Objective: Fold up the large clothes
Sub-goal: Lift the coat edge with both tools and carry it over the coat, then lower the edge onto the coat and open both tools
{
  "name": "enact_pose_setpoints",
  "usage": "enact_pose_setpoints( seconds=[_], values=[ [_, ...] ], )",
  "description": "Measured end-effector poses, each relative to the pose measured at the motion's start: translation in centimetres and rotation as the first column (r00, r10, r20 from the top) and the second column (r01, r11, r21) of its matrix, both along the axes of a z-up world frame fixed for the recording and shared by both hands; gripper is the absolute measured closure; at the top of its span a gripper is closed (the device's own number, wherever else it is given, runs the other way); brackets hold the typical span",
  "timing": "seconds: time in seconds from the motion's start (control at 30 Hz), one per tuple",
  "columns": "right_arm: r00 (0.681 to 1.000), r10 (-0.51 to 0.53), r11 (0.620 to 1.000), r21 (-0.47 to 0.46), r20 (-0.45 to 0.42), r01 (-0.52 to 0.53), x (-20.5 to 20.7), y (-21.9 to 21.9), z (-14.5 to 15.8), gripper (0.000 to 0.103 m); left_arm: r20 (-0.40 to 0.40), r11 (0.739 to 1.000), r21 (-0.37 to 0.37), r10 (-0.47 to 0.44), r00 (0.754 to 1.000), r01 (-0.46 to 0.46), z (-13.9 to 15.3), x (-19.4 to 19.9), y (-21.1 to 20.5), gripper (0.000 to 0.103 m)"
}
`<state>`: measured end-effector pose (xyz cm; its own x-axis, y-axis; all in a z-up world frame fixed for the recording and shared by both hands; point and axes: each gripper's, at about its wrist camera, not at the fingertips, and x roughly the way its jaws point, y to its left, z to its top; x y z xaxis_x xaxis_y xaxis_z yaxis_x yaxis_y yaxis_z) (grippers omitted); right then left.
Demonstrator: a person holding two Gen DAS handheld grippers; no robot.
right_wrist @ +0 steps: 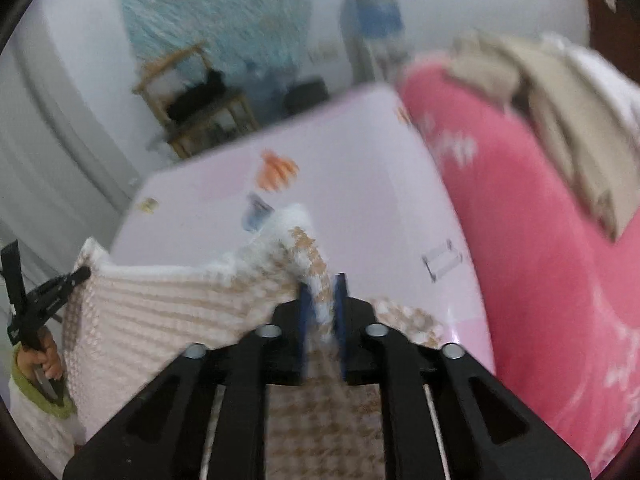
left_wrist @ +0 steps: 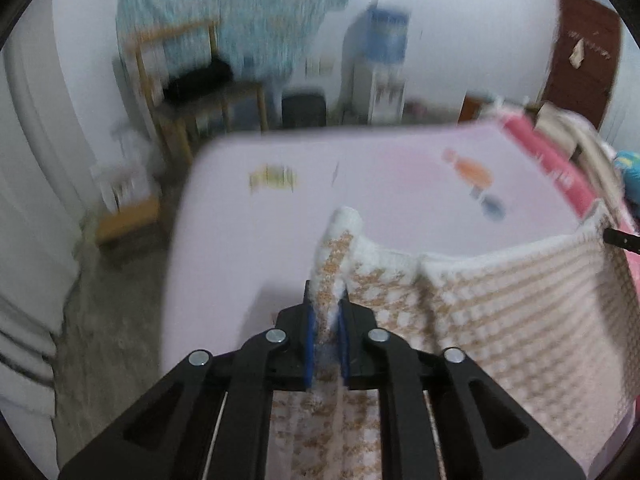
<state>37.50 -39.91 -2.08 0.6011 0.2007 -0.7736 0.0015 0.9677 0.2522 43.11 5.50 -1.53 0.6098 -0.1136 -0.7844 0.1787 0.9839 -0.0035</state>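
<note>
The white knitted garment with tan houndstooth checks [left_wrist: 480, 292] hangs stretched between both grippers above the near edge of the pale pink sheet [left_wrist: 280, 232], so folding looks barely begun; nothing lies folded yet. The left gripper [left_wrist: 326, 312] pinches one corner; the right gripper [right_wrist: 322, 304] has the other between slightly parted jaws, both angled downward.

Room, blurred. White walls [left_wrist: 460, 12]; grey concrete floor [left_wrist: 112, 312]. Wooden shelf unit [left_wrist: 192, 92] at 10 o'clock, pale blue cloth [left_wrist: 240, 12] hanging above. Water dispenser [left_wrist: 384, 68] at 12 o'clock. Brown door [left_wrist: 584, 56] at 2 o'clock.
</note>
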Motion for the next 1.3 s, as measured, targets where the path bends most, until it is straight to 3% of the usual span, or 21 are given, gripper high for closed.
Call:
enact_pose_setpoints(
  seconds=[0.03, 0.07, 0.1, 0.2, 0.3, 0.4, 0.5, 0.57, 0.63, 0.73, 0.8, 0.87, 0.93, 1.03, 1.17, 1.23, 1.3],
  values=[
    [1.000, -0.012, 1.000, 0.009, -0.024, 0.012, 0.5, -0.6, -1.1, 0.066, -0.039, 1.000, -0.006, 0.014, 0.999, -0.015, -1.0, 0.6, 0.4, 0.081],
    [0.999, -0.028, 0.999, 0.019, -0.030, 0.028, 0.6, -1.2, -1.5, 0.050, -0.044, 0.999, -0.013, 0.031, 0.999, -0.031, -1.2, 0.7, 0.8, 0.072],
    [0.999, -0.045, 0.998, 0.038, -0.021, 0.045, 0.3, -1.9, -1.3, 0.041, -0.038, 0.999, -0.026, 0.045, 0.998, -0.046, -1.0, 0.6, 1.2, 0.069],
    [0.998, -0.057, 0.995, 0.088, 0.034, 0.054, -0.7, -3.2, 0.4, 0.040, 0.035, 0.986, -0.137, 0.096, 0.995, -0.091, 1.3, -0.2, 3.3, 0.065],
    [0.997, -0.018, 0.994, 0.107, 0.076, 0.010, -0.8, -2.3, 1.7, 0.040, 0.066, 0.980, -0.193, 0.064, 0.996, -0.050, 2.7, -0.3, 3.0, 0.065],
    [0.995, 0.086, 0.988, 0.124, 0.051, -0.091, 0.5, 0.8, 1.4, 0.042, -0.022, 0.981, -0.193, -0.018, 1.000, 0.013, 1.3, 1.1, 0.3, 0.065],
    [0.989, 0.145, 0.977, 0.163, -0.024, -0.139, 2.6, 2.3, -0.5, 0.041, -0.088, 0.988, -0.156, 0.004, 0.996, -0.018, -1.1, 2.4, -0.6, 0.065],
    [0.991, 0.085, 0.977, 0.202, -0.102, -0.063, 4.3, 1.3, -2.5, 0.047, -0.106, 0.973, -0.209, 0.072, 0.992, -0.093, -2.4, 3.0, 0.4, 0.064],
    [0.988, -0.007, 0.987, 0.160, -0.155, 0.032, 5.0, -0.1, -3.2, 0.054, -0.106, 0.958, -0.222, 0.161, 0.981, -0.181, -2.3, 3.1, 1.9, 0.064],
    [0.991, -0.087, 0.993, 0.072, -0.100, 0.094, 3.6, -0.5, -1.1, 0.051, -0.070, 0.943, -0.230, 0.232, 0.970, -0.242, -0.5, 1.8, 3.8, 0.064],
    [0.995, -0.095, 0.995, -0.027, -0.009, 0.095, 1.7, 0.8, 1.4, 0.051, 0.011, 0.956, -0.214, 0.207, 0.978, -0.200, 1.7, 0.0, 3.3, 0.064],
    [0.997, -0.024, 0.997, -0.075, 0.073, 0.030, -0.8, 3.4, 3.8, 0.051, 0.061, 0.966, -0.237, 0.123, 0.991, -0.106, 3.5, -1.7, 1.9, 0.064],
    [0.993, 0.081, 0.995, -0.064, 0.088, -0.076, -2.1, 6.3, 4.5, 0.051, 0.084, 0.970, -0.242, 0.000, 0.996, 0.020, 4.6, -3.1, -0.7, 0.064],
    [0.975, 0.219, 0.974, -0.065, 0.041, -0.216, -2.5, 11.2, 3.0, 0.053, 0.054, 0.967, -0.202, -0.150, 0.987, 0.158, 3.7, -3.9, -6.0, 0.064],
    [0.973, 0.222, 0.968, -0.106, -0.061, -0.227, -0.4, 14.5, -1.6, 0.055, -0.057, 0.984, -0.113, -0.142, 0.988, 0.135, -0.9, -2.5, -10.1, 0.063],
    [0.976, 0.212, 0.968, -0.123, -0.057, -0.217, 0.0, 14.9, -1.6, 0.055, -0.023, 0.988, -0.102, -0.122, 0.992, 0.119, -1.4, -2.5, -10.2, 0.062],
    [0.980, 0.181, 0.975, -0.116, -0.078, -0.189, -0.5, 14.3, -0.6, 0.061, -0.037, 0.990, -0.099, -0.109, 0.993, 0.104, -0.6, -2.8, -9.9, 0.062]
  ],
)
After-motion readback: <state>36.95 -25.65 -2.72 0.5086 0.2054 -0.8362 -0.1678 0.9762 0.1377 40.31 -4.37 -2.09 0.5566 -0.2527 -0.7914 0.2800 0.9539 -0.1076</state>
